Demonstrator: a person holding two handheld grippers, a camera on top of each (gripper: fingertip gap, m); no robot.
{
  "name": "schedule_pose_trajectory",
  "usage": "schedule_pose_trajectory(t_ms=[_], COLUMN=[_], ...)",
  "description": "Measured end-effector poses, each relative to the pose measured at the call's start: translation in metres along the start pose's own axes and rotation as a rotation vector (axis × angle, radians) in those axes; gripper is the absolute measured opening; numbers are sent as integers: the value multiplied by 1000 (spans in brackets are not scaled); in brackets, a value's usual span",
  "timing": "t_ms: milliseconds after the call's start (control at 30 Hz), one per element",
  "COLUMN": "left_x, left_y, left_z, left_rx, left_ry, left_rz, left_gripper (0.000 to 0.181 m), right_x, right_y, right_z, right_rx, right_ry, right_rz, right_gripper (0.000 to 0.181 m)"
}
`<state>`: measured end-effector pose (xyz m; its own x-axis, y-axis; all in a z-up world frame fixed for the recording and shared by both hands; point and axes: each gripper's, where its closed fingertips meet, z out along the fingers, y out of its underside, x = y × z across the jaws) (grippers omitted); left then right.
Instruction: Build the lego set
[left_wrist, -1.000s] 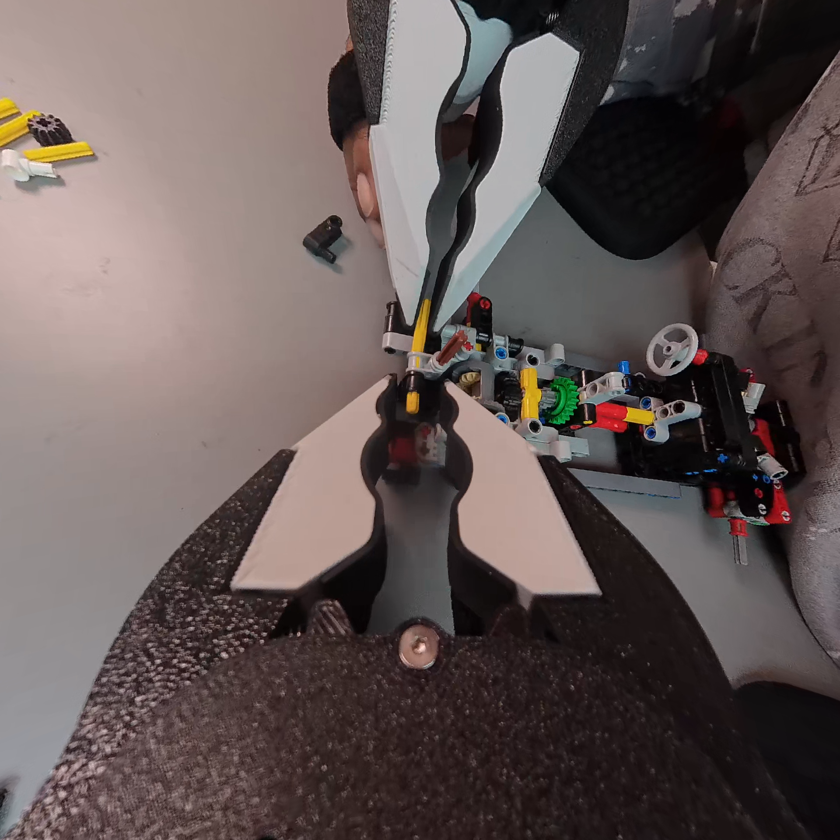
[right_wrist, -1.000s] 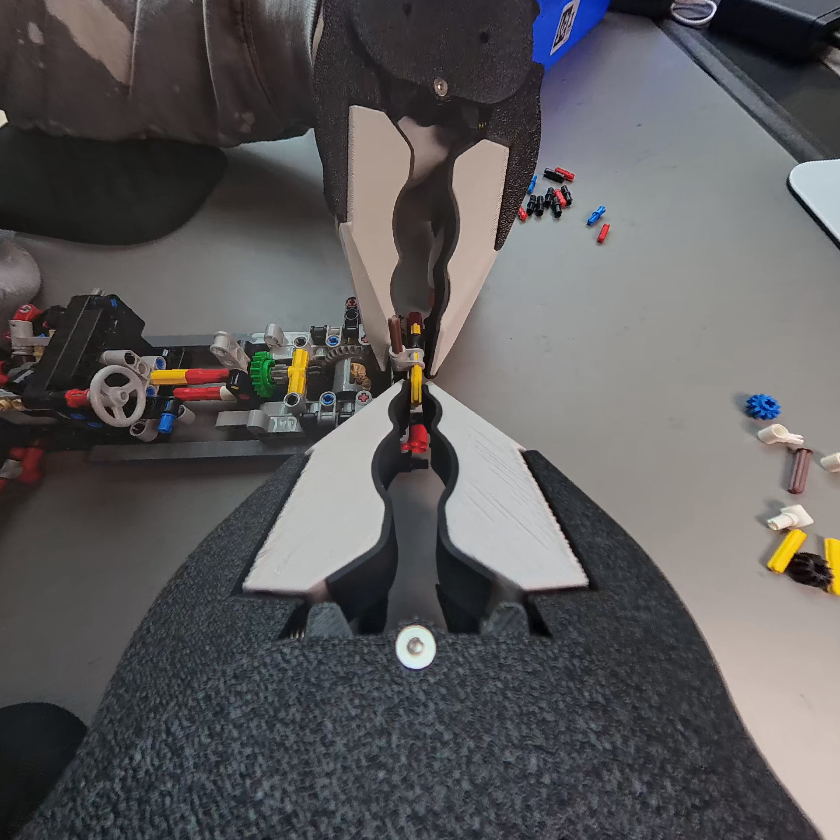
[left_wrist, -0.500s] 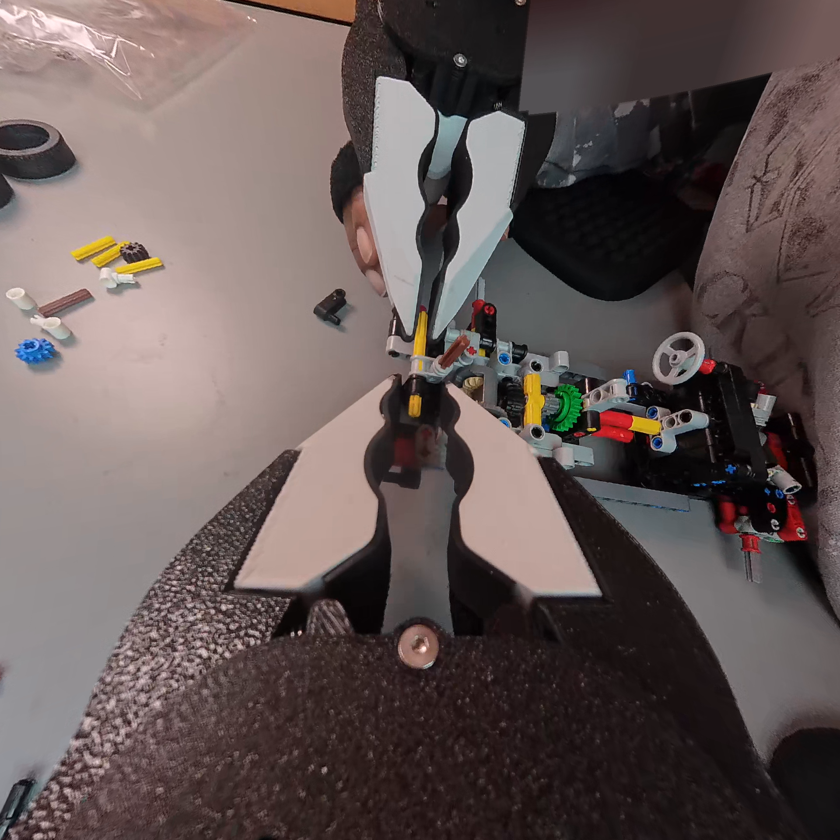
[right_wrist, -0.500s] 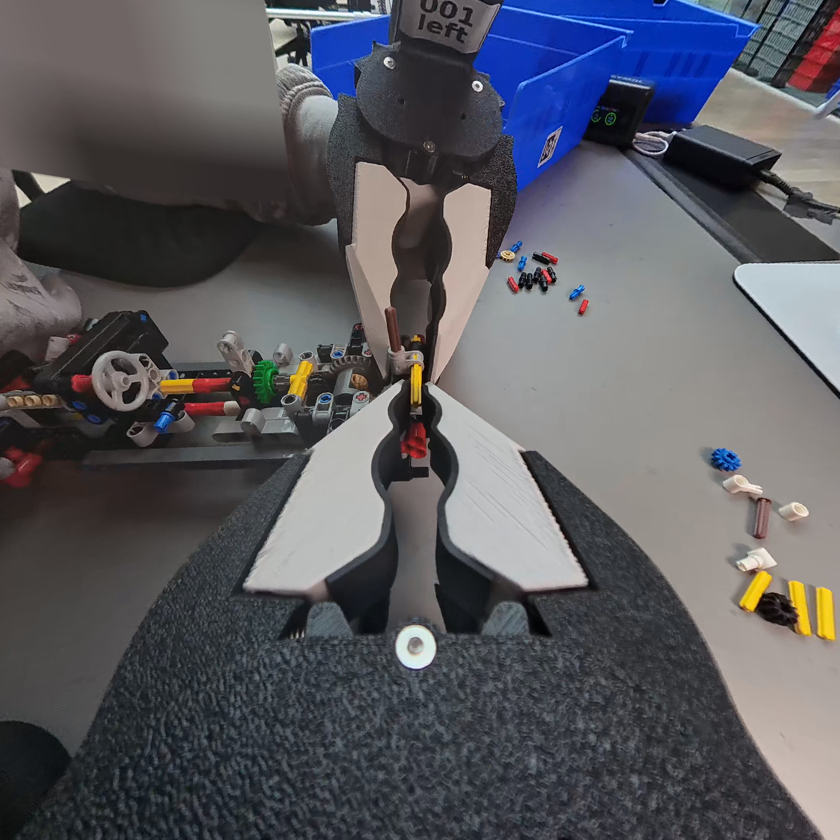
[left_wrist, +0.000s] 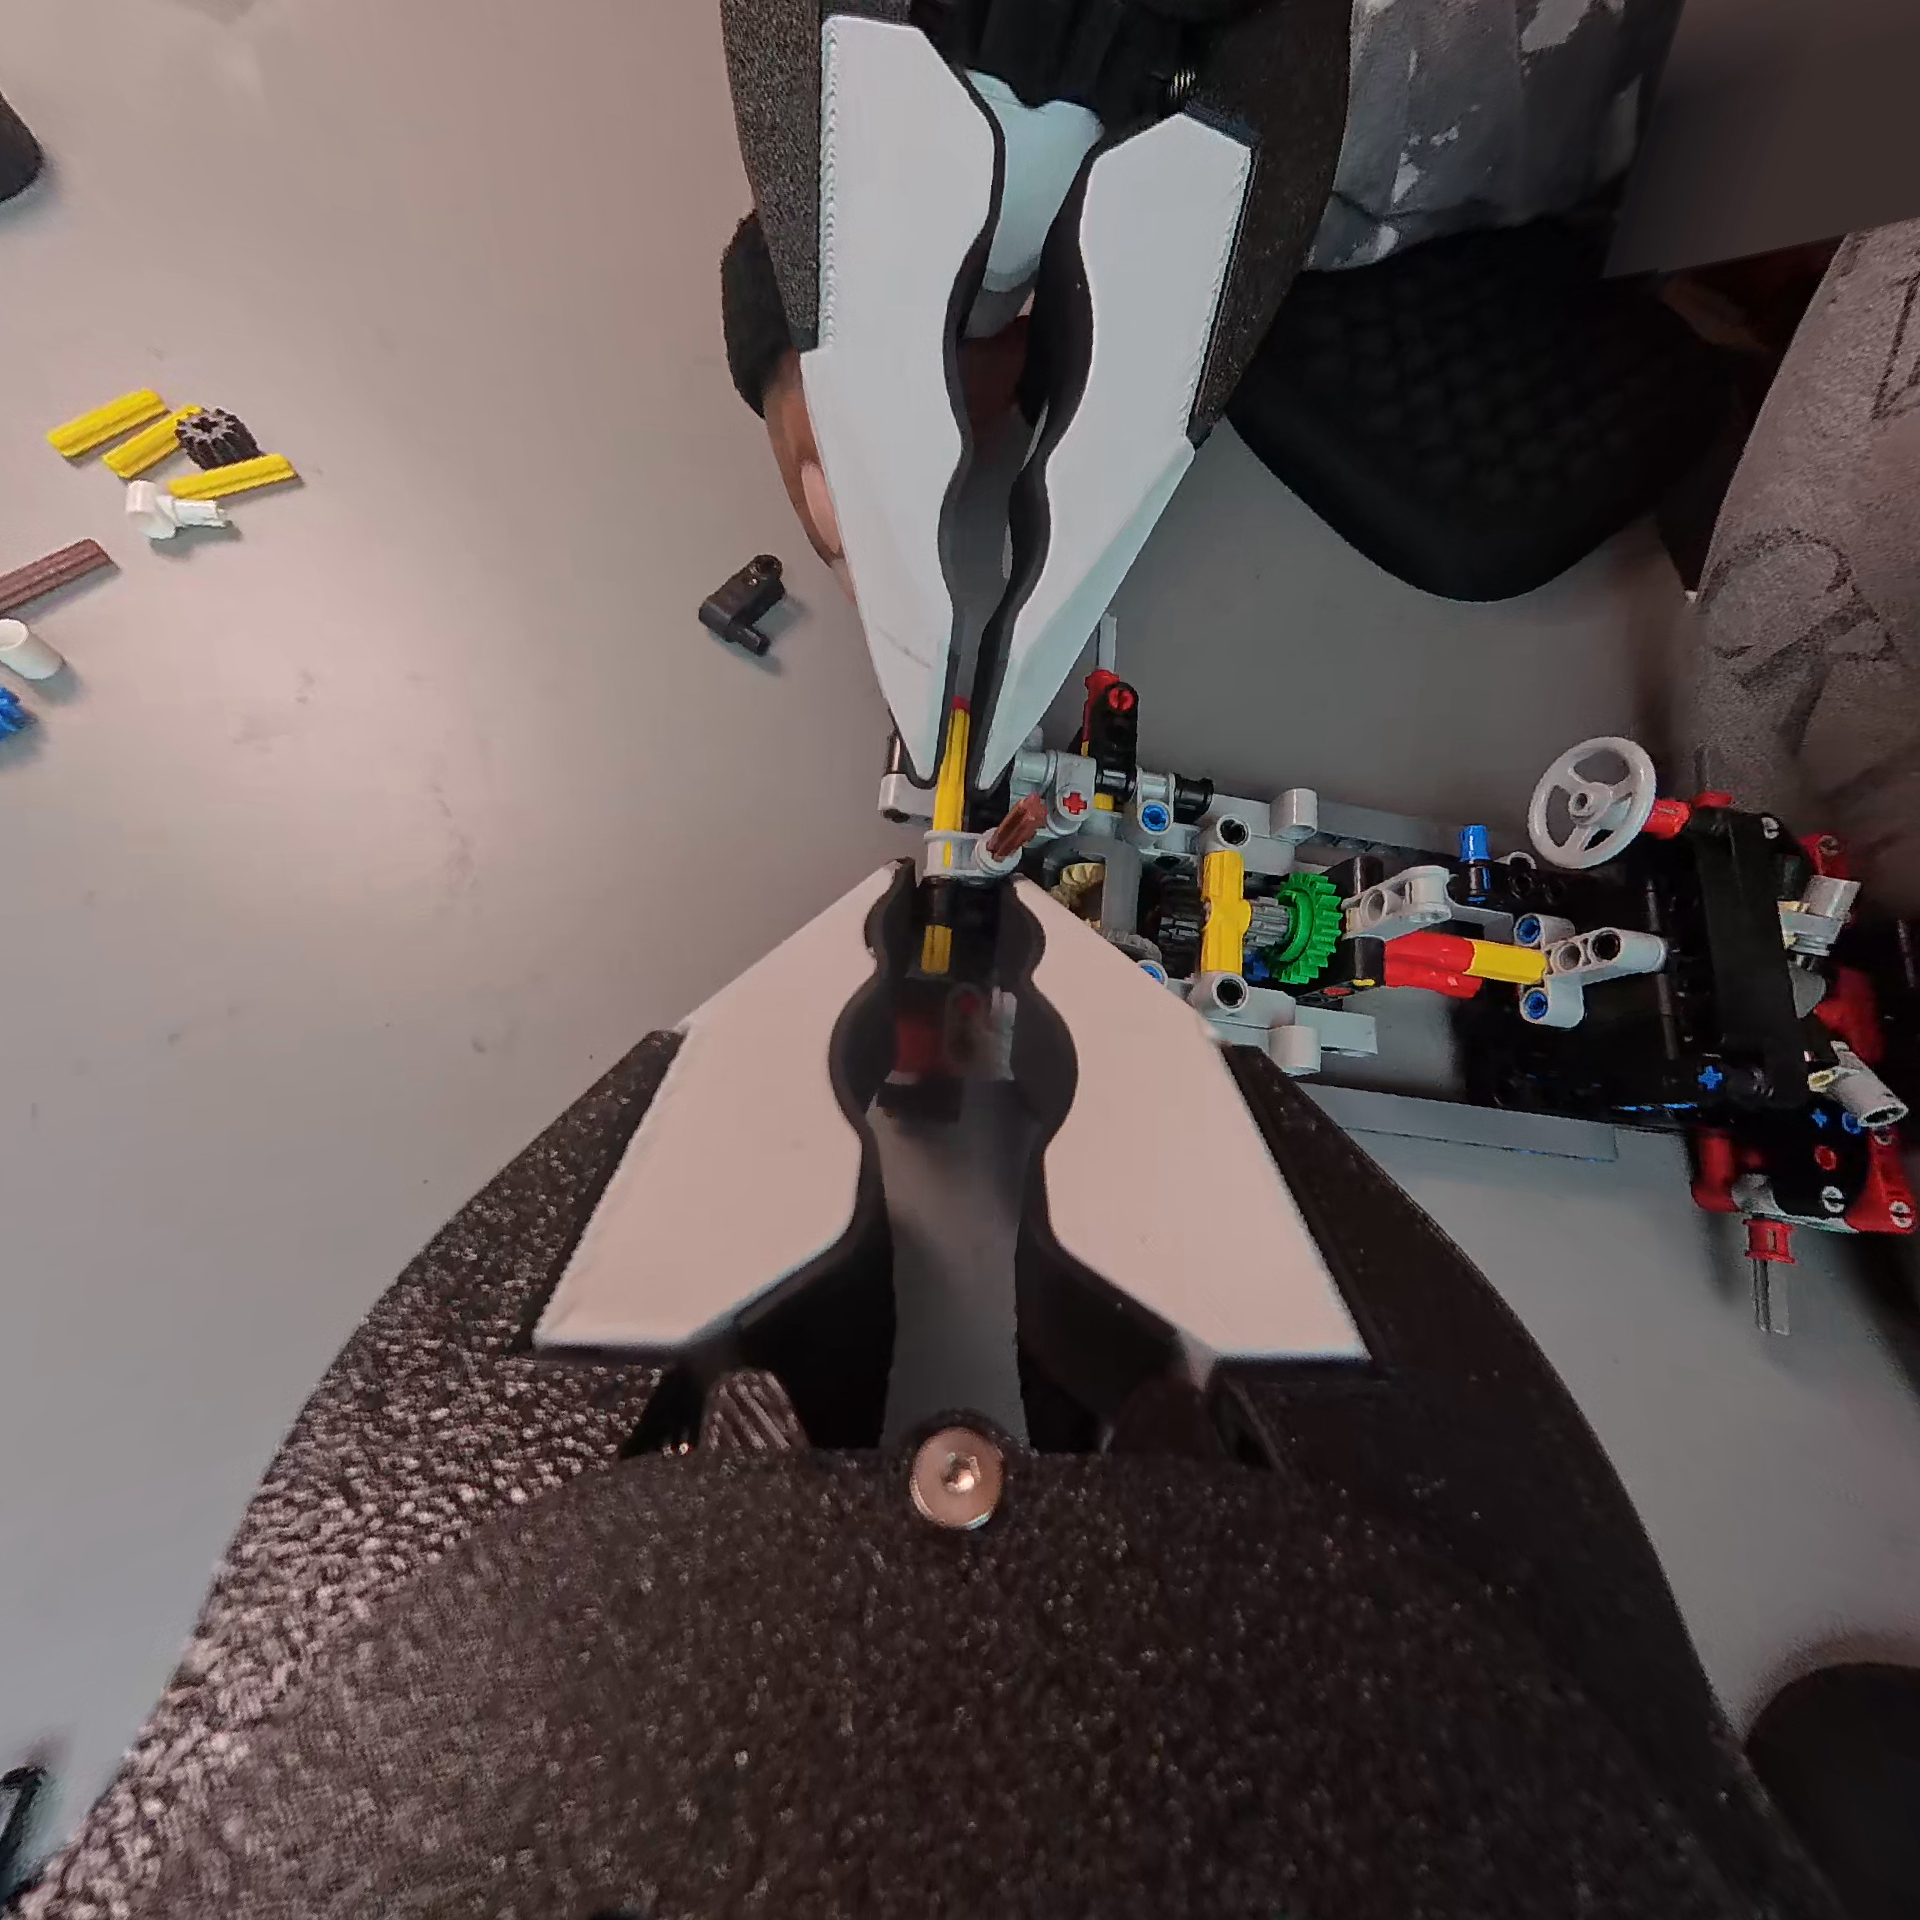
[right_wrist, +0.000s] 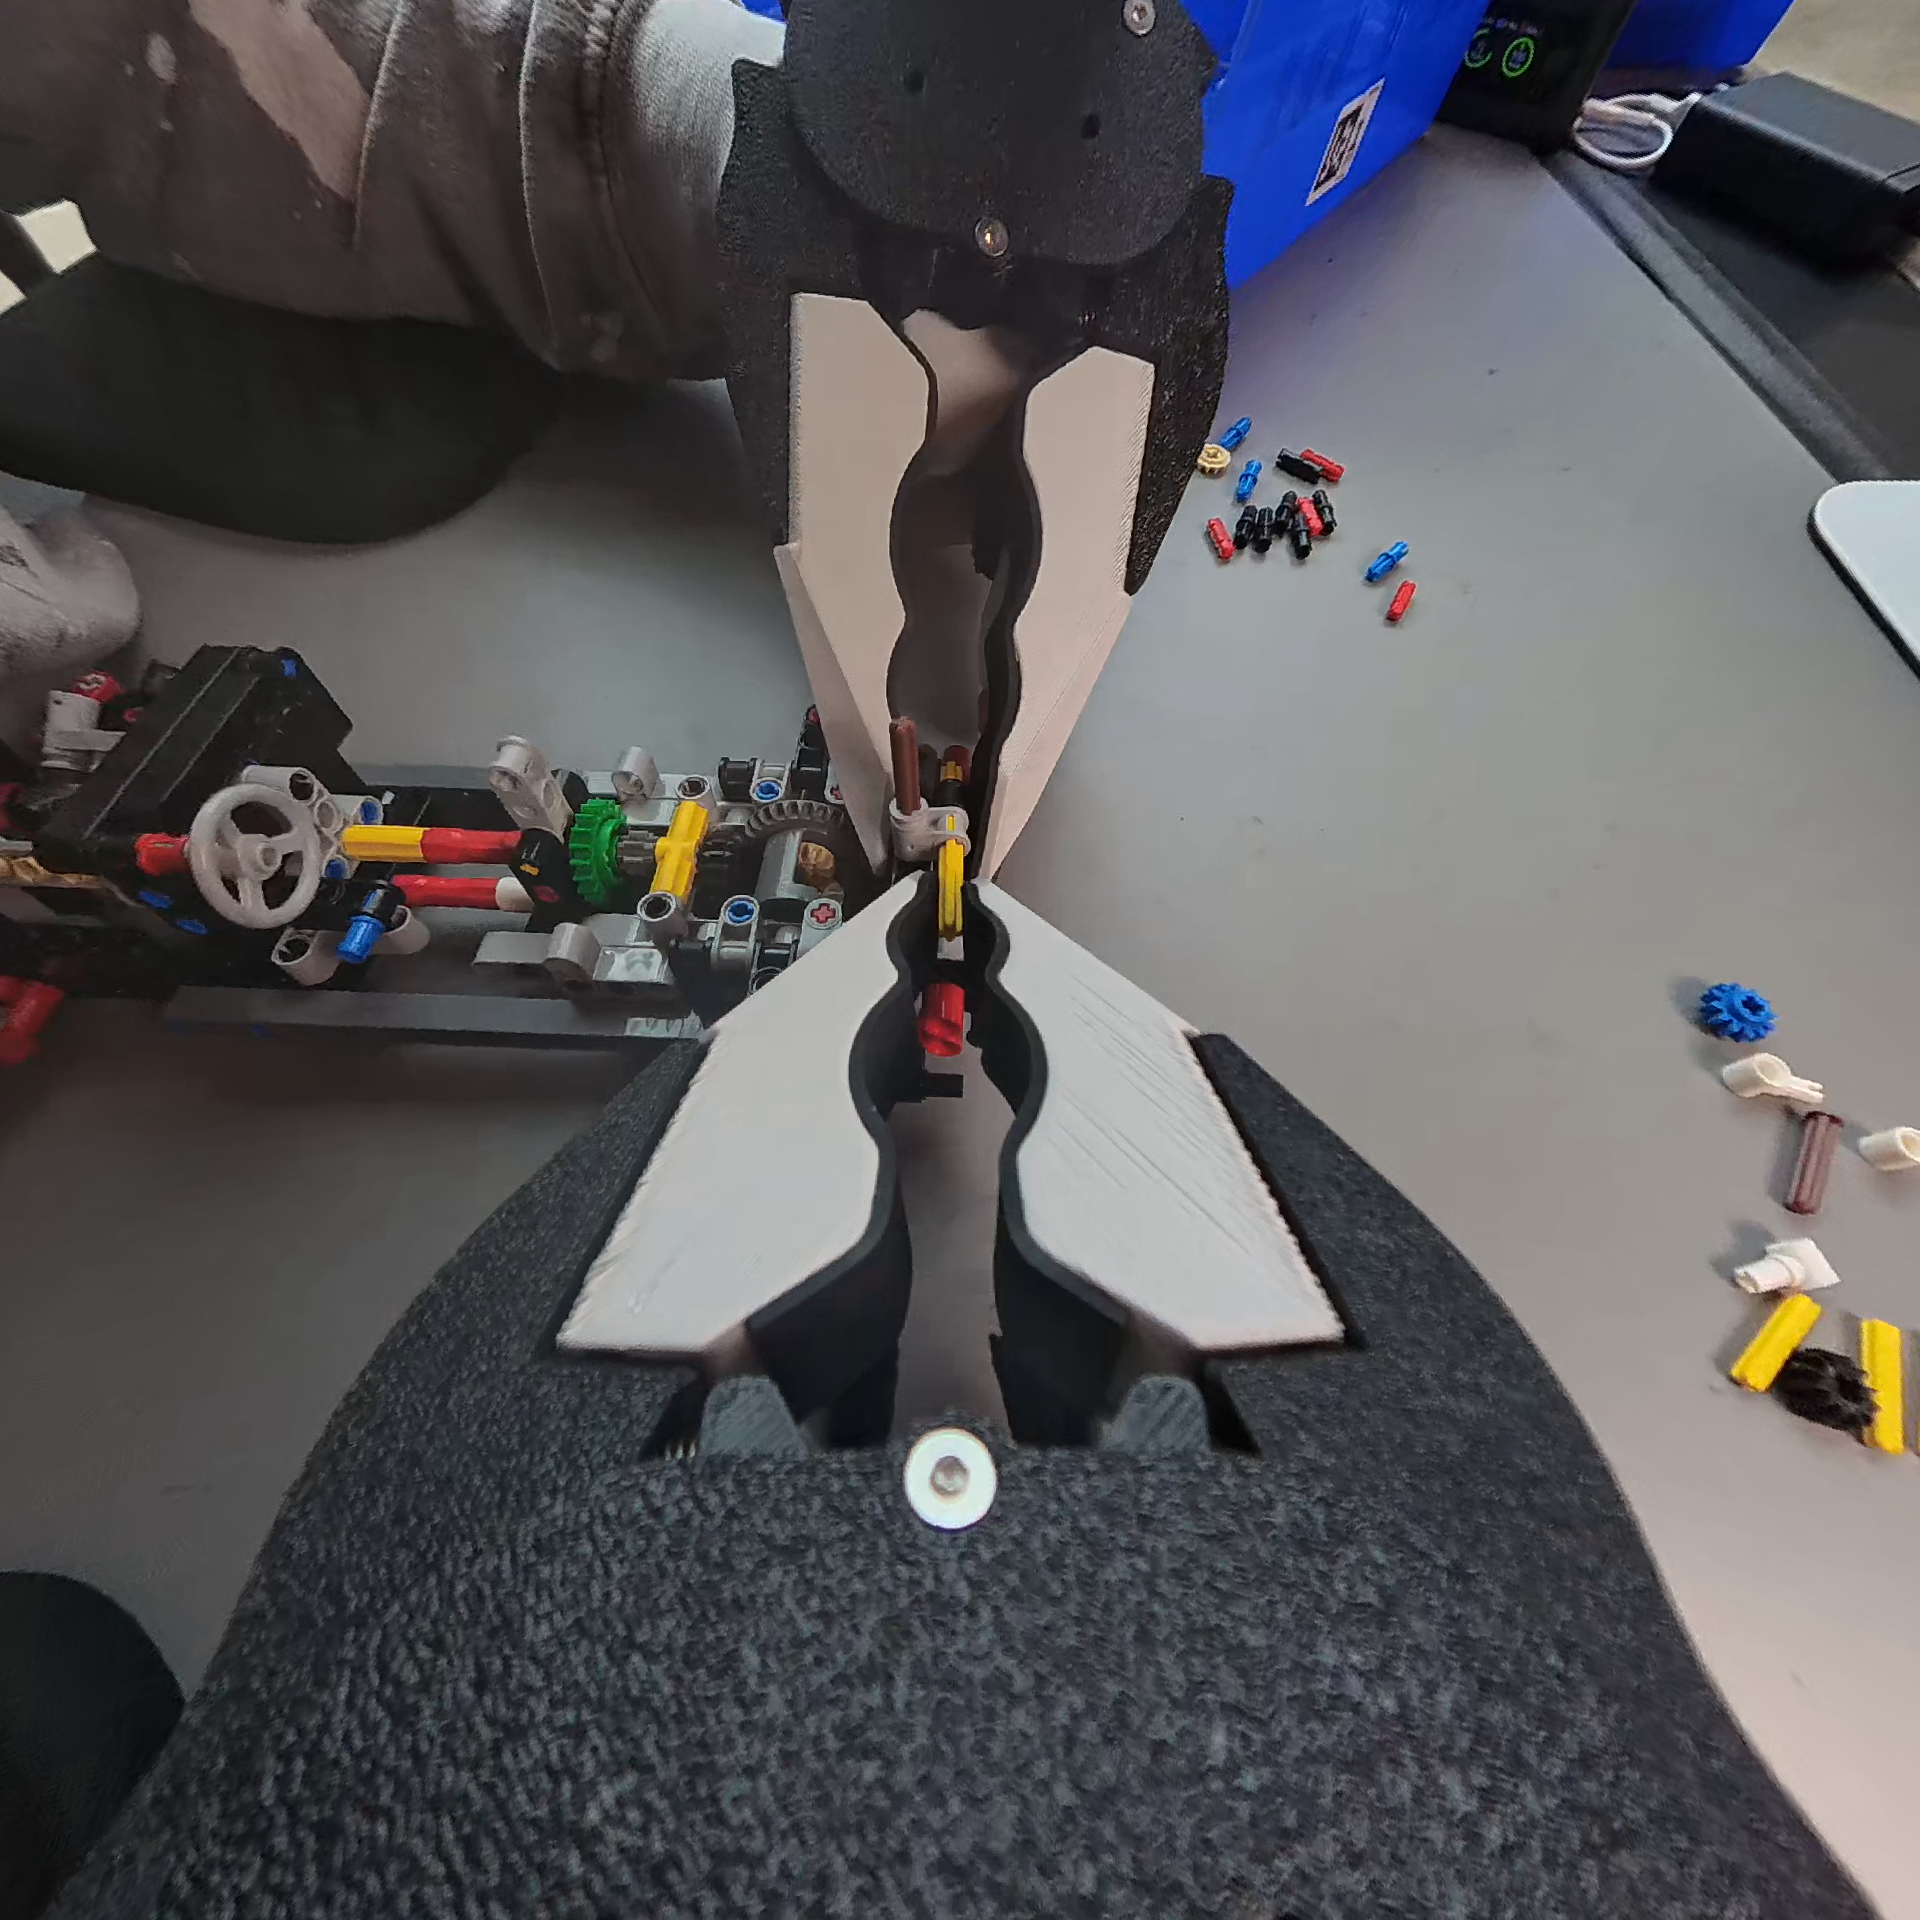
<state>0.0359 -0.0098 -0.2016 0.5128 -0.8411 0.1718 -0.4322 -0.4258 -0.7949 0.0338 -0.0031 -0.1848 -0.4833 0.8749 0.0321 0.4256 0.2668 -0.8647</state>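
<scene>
The long lego chassis (left_wrist: 1725, 956) lies on the grey table, with a white steering wheel (left_wrist: 1590, 800) and a green gear (left_wrist: 1304, 925); it also shows in the right wrist view (right_wrist: 239, 707). At its near end a yellow axle (left_wrist: 951, 758) passes through a small grey connector (left_wrist: 961, 852) that carries a brown axle (left_wrist: 1013, 831). My left gripper (left_wrist: 956, 883) is shut on one end of this axle assembly. My right gripper (right_wrist: 945, 883) is shut on the yellow axle (right_wrist: 949, 883), with a red bush (right_wrist: 940, 1018) between its fingers. The two grippers meet tip to tip.
Loose yellow axles, a black gear and white connectors (left_wrist: 166, 447) lie on the table, seen also in the right wrist view (right_wrist: 1818, 1361). A black connector (left_wrist: 743, 603) lies alone. Small pins (right_wrist: 1288, 509) are scattered near a blue bin (right_wrist: 1351, 104). A person's sleeve (right_wrist: 416, 156) rests behind the chassis.
Both views tilted up half a second ago and have tilted back down. The grippers stay tip to tip on the axle assembly; the chassis has not moved.
</scene>
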Motion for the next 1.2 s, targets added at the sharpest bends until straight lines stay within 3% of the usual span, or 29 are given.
schedule_pose_trajectory(t_ms=[367,933,1067,1200], left_x=[0,0,-2,-2], left_y=[3,2,-11,-15], left_z=[1,2,-11,-26], left_rx=[-16,-20,61,67], left_ry=[0,40,18,-15], left_rz=[-16,-25,-30,6], left_gripper=[12,15,24,15], right_x=[-2,-1,1,1], right_y=[5,4,0,-9], right_z=[7,9,0,-13], right_rx=[-45,-96,-52,16], right_ry=[-31,-51,-20,16], right_rz=[39,-223,-174,-121], right_gripper=[0,1,2,2])
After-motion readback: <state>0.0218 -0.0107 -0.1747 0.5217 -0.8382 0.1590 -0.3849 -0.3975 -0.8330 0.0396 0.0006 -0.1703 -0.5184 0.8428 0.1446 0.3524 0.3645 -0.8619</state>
